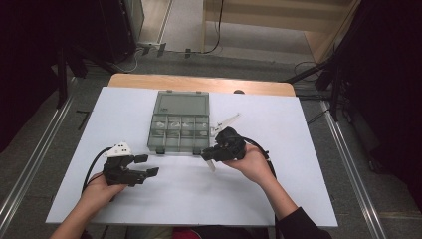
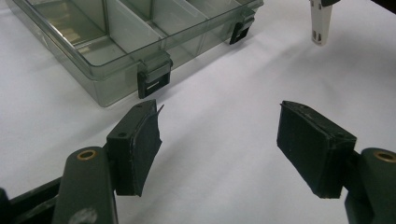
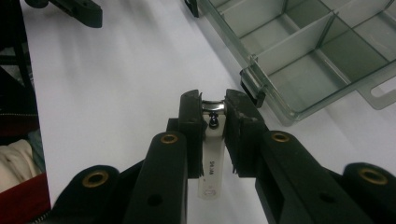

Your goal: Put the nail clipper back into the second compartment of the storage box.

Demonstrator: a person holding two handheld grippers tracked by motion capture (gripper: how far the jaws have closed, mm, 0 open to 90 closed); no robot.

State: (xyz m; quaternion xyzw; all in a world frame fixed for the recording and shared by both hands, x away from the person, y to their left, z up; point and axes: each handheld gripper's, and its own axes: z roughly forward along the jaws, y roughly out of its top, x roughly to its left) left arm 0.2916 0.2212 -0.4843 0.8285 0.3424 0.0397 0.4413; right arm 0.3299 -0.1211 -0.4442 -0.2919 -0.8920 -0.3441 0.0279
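A clear grey compartment box lies open in the middle of the white table, lid flat behind it, two black latches on its front wall. My right gripper hovers just in front of the box's right front corner, turned on its side. Its jaws are shut on a small metal nail clipper, which hangs down between the pads. My left gripper is at the front left, jaws wide apart with nothing between them, pointing toward the box.
Small whitish items lie in some compartments of the box. The white table surface reaches to the near edge; a wooden strip borders the far side. Cables trail from both grippers.
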